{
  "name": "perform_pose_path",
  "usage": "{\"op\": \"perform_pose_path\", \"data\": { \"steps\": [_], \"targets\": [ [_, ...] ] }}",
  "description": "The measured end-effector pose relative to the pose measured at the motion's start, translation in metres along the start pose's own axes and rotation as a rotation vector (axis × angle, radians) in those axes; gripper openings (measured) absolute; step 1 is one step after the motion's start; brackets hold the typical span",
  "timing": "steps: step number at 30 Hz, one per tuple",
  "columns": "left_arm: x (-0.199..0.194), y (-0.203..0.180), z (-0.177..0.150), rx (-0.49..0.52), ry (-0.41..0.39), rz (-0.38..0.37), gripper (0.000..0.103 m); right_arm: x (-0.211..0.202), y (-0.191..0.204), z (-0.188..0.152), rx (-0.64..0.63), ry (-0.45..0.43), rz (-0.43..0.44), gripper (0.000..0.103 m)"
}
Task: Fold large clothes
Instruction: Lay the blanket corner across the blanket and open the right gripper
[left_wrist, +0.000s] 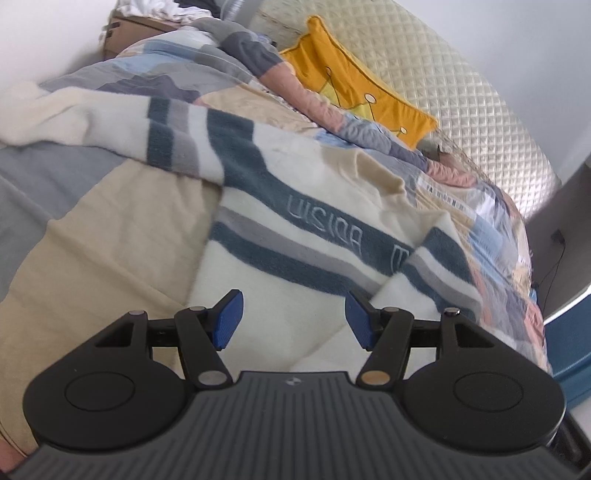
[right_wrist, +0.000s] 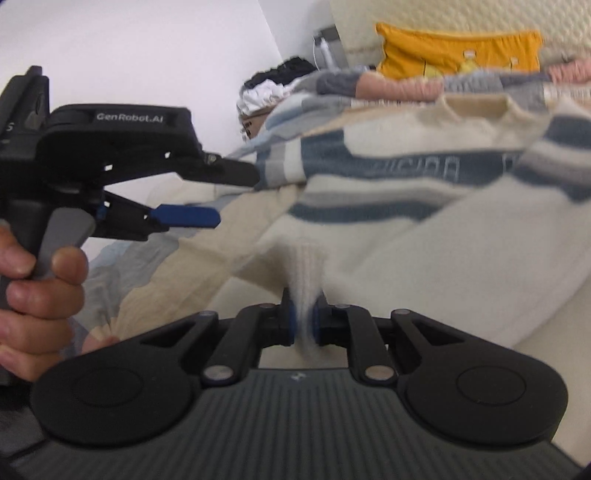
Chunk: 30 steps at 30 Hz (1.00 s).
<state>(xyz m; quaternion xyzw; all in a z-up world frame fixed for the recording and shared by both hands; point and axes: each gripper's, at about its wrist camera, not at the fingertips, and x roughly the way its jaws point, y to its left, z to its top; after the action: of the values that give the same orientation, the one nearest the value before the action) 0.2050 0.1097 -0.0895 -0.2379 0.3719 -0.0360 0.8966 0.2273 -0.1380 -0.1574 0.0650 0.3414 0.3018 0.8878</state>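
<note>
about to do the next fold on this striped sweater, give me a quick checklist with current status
1. Right gripper has fabric: ok, ribbed edge of the striped sweater sits between its fingers.
2. Left gripper free: ok, open, nothing between its fingers.
3. Sweater lies flat: not ok, a sleeve is folded across the body, with creases.
4. Yellow pillow off the sweater: ok.
5. Grip firm enough to pull: cannot tell, blurred.

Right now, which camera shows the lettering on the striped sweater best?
The left wrist view. There the lettering on the sweater is sharp, in a dark blue stripe. In the right wrist view the lettering is blurred and only partly readable, farther away.
</note>
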Motion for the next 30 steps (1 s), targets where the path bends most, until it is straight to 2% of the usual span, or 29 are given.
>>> {"op": "perform_pose_path", "data": {
  "steps": [1, 3, 5, 10, 14, 19, 23, 29, 30],
  "targets": [
    [0.002, -0.003, -0.001, 0.013, 0.003, 0.002, 0.067, 0.0, 0.001, -0.001, -0.006, 0.009, -0.004, 0.027],
    [0.002, -0.008, -0.004, 0.036, 0.008, 0.0, 0.067, -0.006, 0.006, -0.004, -0.016, 0.01, 0.0, 0.052],
    [0.001, -0.012, -0.005, 0.056, 0.003, -0.007, 0.067, -0.014, 0.008, -0.006, -0.024, 0.003, 0.011, 0.06],
    [-0.002, -0.021, -0.007, 0.107, -0.03, -0.003, 0.067, -0.042, 0.007, 0.001, -0.027, -0.022, -0.017, 0.061],
    [-0.001, -0.021, -0.005, 0.108, -0.049, 0.009, 0.067, -0.074, -0.008, 0.008, -0.006, -0.086, -0.051, 0.063],
    [0.005, -0.03, -0.012, 0.138, -0.029, -0.006, 0.067, -0.109, -0.037, 0.02, 0.077, -0.239, -0.117, 0.065],
    [0.012, -0.048, -0.026, 0.204, -0.004, -0.028, 0.067, -0.103, -0.056, 0.029, 0.104, -0.276, -0.226, 0.065],
    [0.032, -0.066, -0.046, 0.266, 0.038, 0.007, 0.067, -0.07, -0.085, 0.024, 0.188, -0.235, -0.279, 0.065],
    [0.035, -0.066, -0.048, 0.268, 0.047, 0.009, 0.067, -0.064, -0.089, 0.024, 0.189, -0.226, -0.285, 0.059]
  ]
}}
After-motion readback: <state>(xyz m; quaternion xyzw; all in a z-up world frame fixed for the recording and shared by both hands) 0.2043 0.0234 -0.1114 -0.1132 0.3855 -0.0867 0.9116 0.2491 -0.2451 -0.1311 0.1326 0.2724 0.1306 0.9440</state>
